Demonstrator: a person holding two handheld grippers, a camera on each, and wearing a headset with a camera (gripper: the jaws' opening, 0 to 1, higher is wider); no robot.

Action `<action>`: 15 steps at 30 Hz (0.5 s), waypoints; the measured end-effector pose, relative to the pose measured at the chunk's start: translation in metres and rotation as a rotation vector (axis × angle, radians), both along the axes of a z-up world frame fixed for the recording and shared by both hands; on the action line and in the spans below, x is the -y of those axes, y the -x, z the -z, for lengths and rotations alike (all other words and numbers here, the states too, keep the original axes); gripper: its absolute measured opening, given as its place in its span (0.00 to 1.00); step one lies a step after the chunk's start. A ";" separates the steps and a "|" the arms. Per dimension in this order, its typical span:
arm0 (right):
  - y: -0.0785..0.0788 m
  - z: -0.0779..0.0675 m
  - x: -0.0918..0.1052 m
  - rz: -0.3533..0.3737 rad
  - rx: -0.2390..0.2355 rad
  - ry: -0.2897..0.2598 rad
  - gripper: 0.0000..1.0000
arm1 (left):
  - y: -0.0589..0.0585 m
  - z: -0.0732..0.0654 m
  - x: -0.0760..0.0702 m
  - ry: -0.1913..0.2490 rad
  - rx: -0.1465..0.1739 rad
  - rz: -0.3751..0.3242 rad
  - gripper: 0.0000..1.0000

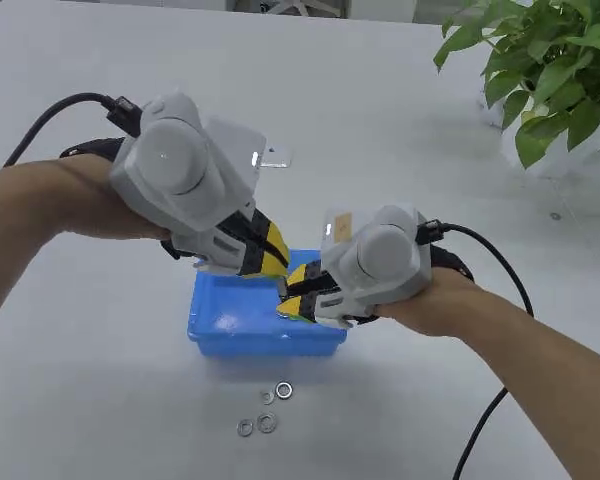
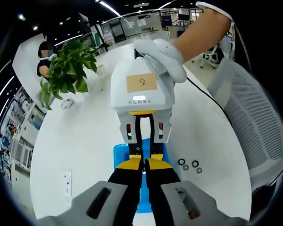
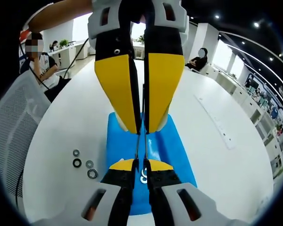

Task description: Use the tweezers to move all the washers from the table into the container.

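Both grippers meet nose to nose over the blue container (image 1: 242,330). My left gripper (image 1: 270,255) is shut on thin metal tweezers (image 3: 138,143), which run down between my right gripper's (image 3: 142,165) yellow-tipped jaws, also shut on them. A washer (image 3: 144,178) shows in the slit between the right jaws, above the container (image 3: 172,146); whether the tweezers hold it I cannot tell. Several washers (image 1: 266,410) lie on the white table just in front of the container, also seen in the left gripper view as washers (image 2: 188,165) beside the container (image 2: 120,155).
A potted green plant (image 1: 550,70) stands at the table's far right. A flat white plate (image 1: 272,157) lies behind the container. Black cables trail from both grippers. A mesh chair (image 2: 254,117) is beside the table, and people sit in the background.
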State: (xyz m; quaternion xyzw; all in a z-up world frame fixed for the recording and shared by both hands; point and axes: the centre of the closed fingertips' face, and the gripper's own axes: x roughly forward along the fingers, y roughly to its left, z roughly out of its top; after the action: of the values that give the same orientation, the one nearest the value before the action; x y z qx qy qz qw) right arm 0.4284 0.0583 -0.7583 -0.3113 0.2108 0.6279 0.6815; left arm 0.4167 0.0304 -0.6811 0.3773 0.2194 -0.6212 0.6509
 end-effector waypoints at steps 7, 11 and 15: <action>0.008 -0.011 0.002 0.005 0.014 -0.006 0.11 | 0.010 -0.012 0.002 -0.001 0.014 0.005 0.06; 0.015 -0.017 0.002 0.005 0.022 -0.008 0.11 | 0.017 -0.017 0.003 0.000 0.020 0.006 0.06; 0.021 -0.021 0.003 0.006 0.025 -0.011 0.11 | 0.024 -0.021 0.004 -0.006 0.026 0.009 0.06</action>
State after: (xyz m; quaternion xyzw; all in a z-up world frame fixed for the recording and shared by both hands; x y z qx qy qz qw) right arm 0.4074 0.0555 -0.7373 -0.3149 0.1996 0.6231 0.6876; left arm 0.3925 0.0263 -0.6602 0.3881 0.2110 -0.6186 0.6497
